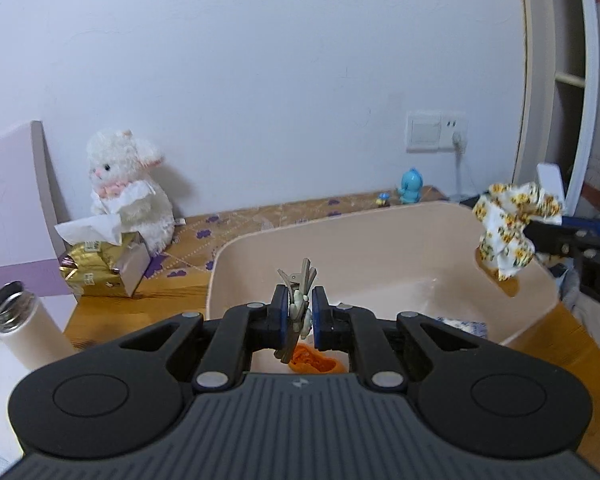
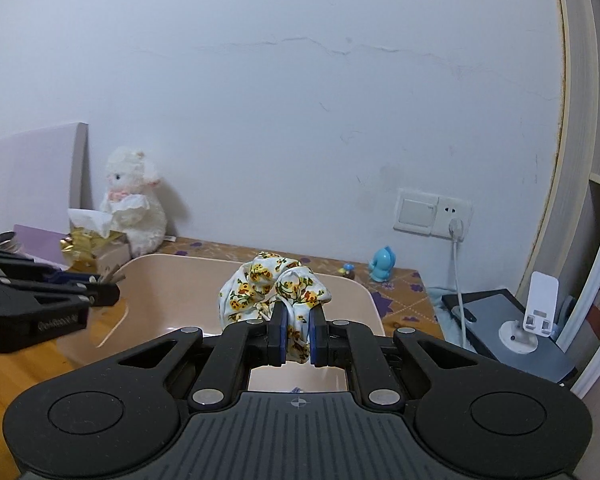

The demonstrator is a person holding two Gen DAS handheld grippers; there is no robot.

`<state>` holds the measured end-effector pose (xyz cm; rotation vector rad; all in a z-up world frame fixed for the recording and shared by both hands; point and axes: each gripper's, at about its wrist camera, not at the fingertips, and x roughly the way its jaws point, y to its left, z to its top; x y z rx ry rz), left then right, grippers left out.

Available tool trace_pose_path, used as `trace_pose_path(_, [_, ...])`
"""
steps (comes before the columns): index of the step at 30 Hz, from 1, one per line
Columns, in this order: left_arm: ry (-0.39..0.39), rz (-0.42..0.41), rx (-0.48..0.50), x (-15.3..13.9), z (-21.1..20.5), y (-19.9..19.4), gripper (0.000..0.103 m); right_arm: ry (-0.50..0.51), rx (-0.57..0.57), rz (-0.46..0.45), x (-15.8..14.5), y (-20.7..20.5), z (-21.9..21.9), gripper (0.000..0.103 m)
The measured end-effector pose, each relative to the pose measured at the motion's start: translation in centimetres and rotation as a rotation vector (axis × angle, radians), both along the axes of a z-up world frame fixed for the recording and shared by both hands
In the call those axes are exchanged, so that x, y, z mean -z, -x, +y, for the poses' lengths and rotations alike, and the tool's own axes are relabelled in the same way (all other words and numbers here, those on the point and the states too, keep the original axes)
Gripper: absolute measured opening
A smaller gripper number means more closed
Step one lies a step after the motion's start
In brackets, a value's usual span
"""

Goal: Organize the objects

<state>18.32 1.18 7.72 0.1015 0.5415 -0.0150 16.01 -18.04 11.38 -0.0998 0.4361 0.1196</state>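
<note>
Left fingers (image 1: 300,312) pinch a slim hair clip (image 1: 298,280); right fingers (image 2: 298,336) clamp a crumpled floral scrunchie (image 2: 272,288).

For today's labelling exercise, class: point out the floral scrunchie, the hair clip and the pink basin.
floral scrunchie (image 2: 274,286), right wrist view, on its bunched fabric above the gripper fingers.
hair clip (image 1: 299,280), left wrist view, on its upper prongs.
pink basin (image 1: 380,240), left wrist view, on its bare far inner wall.

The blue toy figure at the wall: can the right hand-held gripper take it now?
Probably not: the right hand-held gripper is shut on the floral scrunchie, so it must release that before taking the blue toy figure.
</note>
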Motion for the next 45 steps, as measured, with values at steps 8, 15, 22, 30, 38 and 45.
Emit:
trace_pose_path(8, [-0.055, 0.138, -0.007, 4.6, -0.5, -4.5, 0.013, -0.005, 0.030, 0.081, 2.4, -3.4, 0.6, 0.010])
trace_pose_path(15, [-0.035, 0.230, -0.017, 6.9, 0.0, -5.9, 0.014, 0.013, 0.048, 0.162, 5.1, -5.3, 0.7, 0.010])
trace_pose_path(22, [0.008, 0.240, -0.029, 6.7, 0.6, -5.8, 0.030, 0.017, 0.048, 0.190, 6.5, -5.3, 0.9, 0.036])
trace_pose_path(30, [-0.021, 0.115, -0.052, 4.0, -0.7, -3.0, 0.096, -0.004, 0.046, 0.130, 4.5, -2.6, 0.8, 0.067])
trace_pose_path(38, [-0.003, 0.092, -0.076, 2.1, 0.2, -0.3, 0.096, -0.020, 0.033, 0.080, 2.3, 0.8, 0.2, 0.073])
trace_pose_path(45, [0.026, 0.068, -0.081, 0.7, 1.0, 3.1, 0.096, -0.040, 0.026, 0.062, 0.9, 3.9, 0.4, 0.076])
